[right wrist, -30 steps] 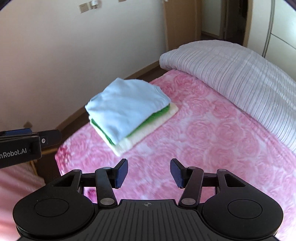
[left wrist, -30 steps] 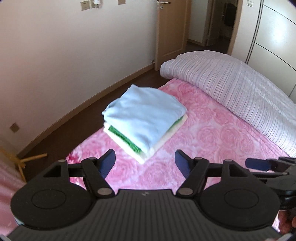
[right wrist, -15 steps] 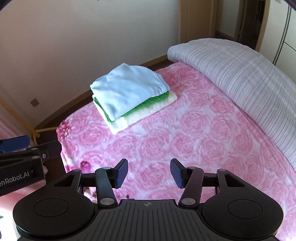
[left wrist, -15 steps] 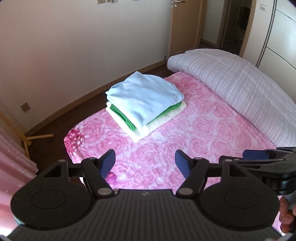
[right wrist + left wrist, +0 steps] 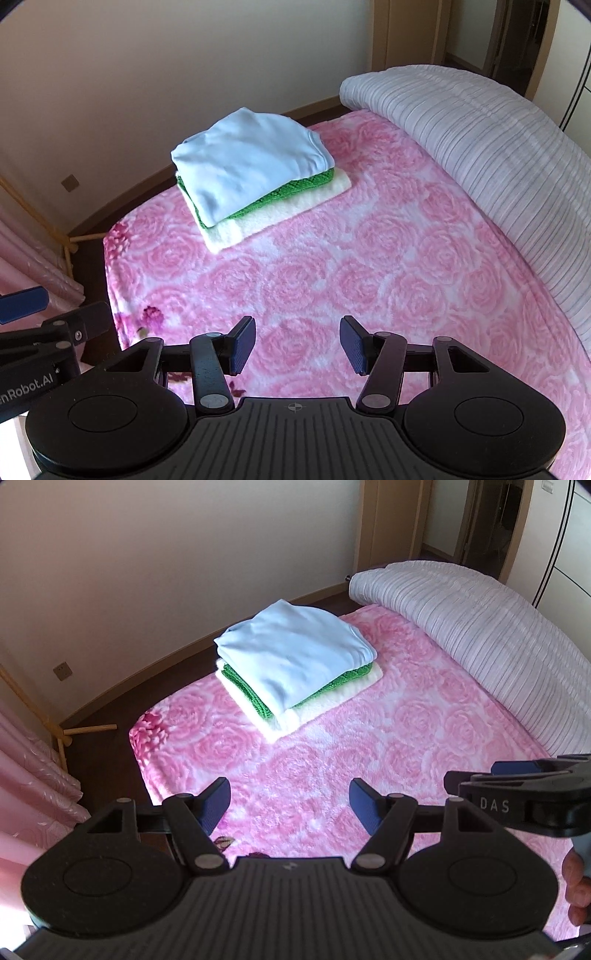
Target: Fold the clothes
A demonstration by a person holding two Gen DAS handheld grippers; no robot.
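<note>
A stack of three folded clothes lies on the pink rose-patterned blanket [image 5: 388, 746] [image 5: 369, 258], near its far left corner. On top is a light blue garment [image 5: 291, 651] [image 5: 247, 158], under it a green knit [image 5: 258, 701] [image 5: 288, 192], at the bottom a cream one [image 5: 332, 698] [image 5: 273, 218]. My left gripper [image 5: 290, 805] hangs open over the blanket, well short of the stack, nothing between its blue pads. My right gripper [image 5: 297, 345] is likewise open and empty above the blanket; it also shows in the left wrist view [image 5: 517, 779] at the right edge.
A rolled striped white quilt [image 5: 480, 642] [image 5: 480, 147] lies along the bed's right side. Dark floor and a white wall border the bed on the left. Pink curtains [image 5: 33, 786] and a wooden stand [image 5: 74, 731] are at far left. A person's fingers [image 5: 576, 886] show at right.
Both grippers have drawn back from the stack, which now sits farther away and higher in both views. More blanket shows between the fingers and the clothes. Both stay open.
</note>
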